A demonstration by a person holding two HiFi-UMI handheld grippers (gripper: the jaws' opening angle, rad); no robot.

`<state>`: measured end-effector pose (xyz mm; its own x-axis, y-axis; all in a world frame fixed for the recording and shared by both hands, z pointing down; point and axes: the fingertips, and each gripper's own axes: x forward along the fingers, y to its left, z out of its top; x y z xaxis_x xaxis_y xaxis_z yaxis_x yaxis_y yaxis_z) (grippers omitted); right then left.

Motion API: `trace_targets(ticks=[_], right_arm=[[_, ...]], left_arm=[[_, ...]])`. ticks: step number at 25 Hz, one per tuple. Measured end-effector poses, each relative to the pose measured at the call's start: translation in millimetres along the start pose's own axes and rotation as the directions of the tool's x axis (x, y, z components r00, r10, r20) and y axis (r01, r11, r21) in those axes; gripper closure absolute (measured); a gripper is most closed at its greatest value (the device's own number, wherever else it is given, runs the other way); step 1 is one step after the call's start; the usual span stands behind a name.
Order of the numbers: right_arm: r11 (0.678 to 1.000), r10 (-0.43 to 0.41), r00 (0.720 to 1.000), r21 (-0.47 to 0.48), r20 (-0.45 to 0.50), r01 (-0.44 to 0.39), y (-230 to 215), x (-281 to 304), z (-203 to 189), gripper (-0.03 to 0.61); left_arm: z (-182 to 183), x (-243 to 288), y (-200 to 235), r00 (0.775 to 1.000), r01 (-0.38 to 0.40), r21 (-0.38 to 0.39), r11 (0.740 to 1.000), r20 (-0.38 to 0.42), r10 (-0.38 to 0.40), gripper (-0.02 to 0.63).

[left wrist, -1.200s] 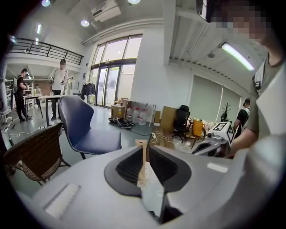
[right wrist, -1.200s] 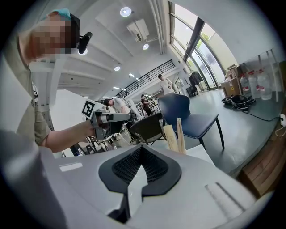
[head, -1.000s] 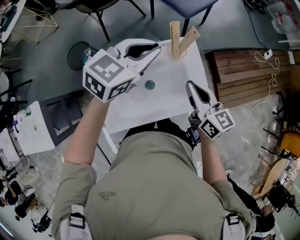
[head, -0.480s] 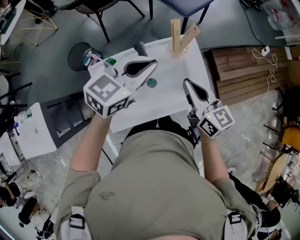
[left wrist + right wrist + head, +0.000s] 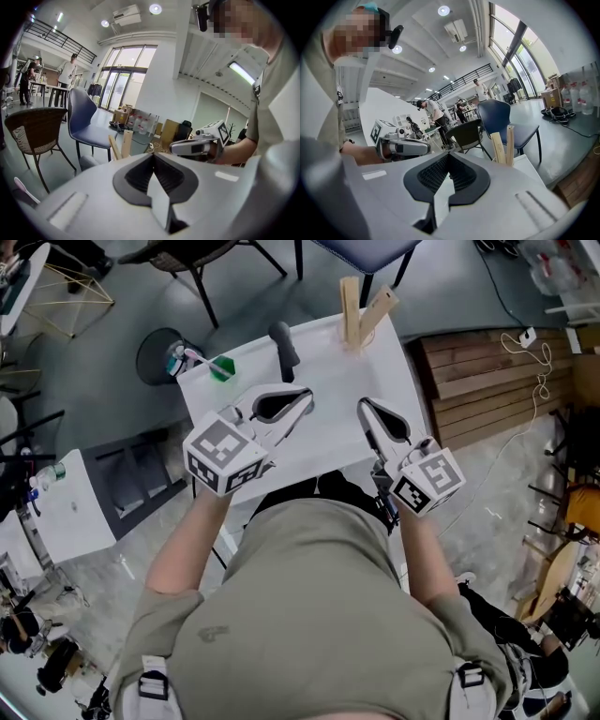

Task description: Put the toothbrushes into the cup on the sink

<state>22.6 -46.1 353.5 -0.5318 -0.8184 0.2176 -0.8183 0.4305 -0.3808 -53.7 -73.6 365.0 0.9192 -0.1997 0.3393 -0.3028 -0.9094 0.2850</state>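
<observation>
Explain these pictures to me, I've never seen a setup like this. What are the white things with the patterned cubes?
No robot here: a person holds a two-jaw gripper in each hand, and the marker cube is part of each gripper. The top-down picture comes from a camera on the person's head: the left gripper shows at its left, the right gripper at its right. The other two pictures come from cameras riding on the grippers, looking along their jaws. Both pairs of jaws are closed and hold nothing. Under them is a white sink with a dark faucet. At its far left corner stands a green cup with what looks like a toothbrush sticking out; two wooden slats stand at the far edge.
</observation>
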Motion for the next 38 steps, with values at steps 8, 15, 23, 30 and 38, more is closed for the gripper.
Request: trace_targets(ticks=[8,15,23,30,38], right_arm=[[1.000,0.006,1.000,-0.007,-0.007,-0.006,9.3,-2.7,-4.7,0.568],[1.000,0.010,1.000,-0.011,-0.024,-0.010,12.1,-6.4,-13.2,0.568],[1.000,0.022,0.999,-0.014,-0.040,-0.022,12.0,-3.0,-16.9,0.568],[0.999,0.027,0.998,-0.017,-0.054,-0.028,12.9,-2.6,-20.1,0.568],[0.999,0.027,0.998,-0.024,-0.060,-0.029,12.5,-2.9,-20.4,0.568]], left_arm=[[-32.5,2.7,-14.0,0.999,0.008,-0.046,0.999,-0.037,-0.010,0.607],[-45.2,9.5,-23.7,0.997,0.026,-0.049,0.998,-0.067,-0.030,0.607],[-46.0,13.6,-22.9,0.996,0.035,-0.046,0.998,-0.081,-0.039,0.607],[-45.9,13.2,-19.7,0.996,0.028,-0.044,0.999,-0.088,-0.032,0.607],[-43.6,15.8,-21.8,0.996,0.032,-0.036,0.999,-0.087,-0.035,0.607]])
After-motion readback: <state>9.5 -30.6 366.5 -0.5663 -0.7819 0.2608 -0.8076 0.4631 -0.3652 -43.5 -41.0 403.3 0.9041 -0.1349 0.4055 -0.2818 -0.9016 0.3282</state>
